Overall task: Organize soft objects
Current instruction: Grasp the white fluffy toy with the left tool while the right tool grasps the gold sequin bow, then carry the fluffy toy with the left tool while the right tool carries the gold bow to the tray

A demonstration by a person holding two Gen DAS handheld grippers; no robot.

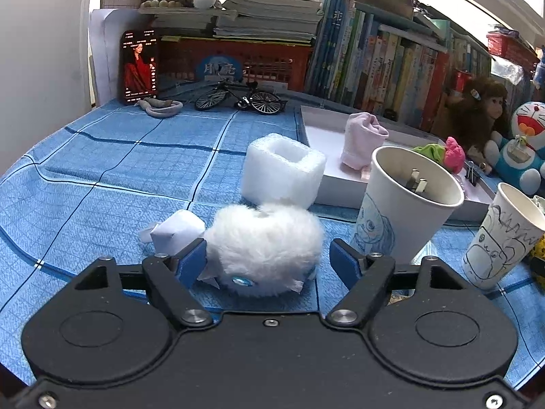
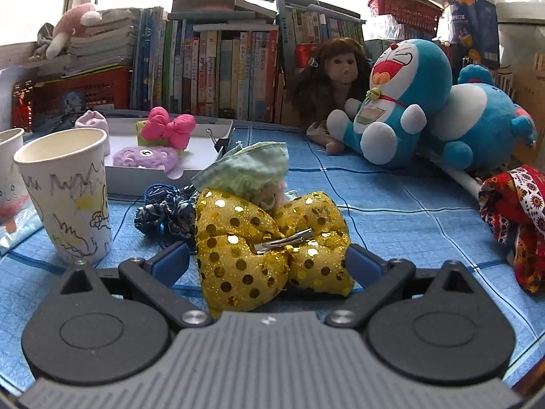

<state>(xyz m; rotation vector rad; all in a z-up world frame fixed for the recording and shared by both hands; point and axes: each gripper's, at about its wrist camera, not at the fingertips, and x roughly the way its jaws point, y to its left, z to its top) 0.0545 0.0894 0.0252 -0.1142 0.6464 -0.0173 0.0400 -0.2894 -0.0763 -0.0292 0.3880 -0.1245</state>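
Two soft things are sitting between jaws right now: a white fluffy ball is lying on the blue cloth inside the left gripper, whose jaws are standing partly apart, one pad brushing the fur, the other clear. A gold sequin bow is filling the right gripper; its pads are flanking the bow, grip uncertain. Several pieces are already resting in the white tray, so sorting is looking partway done, with a dark scrunchie and red patterned cloth remaining.
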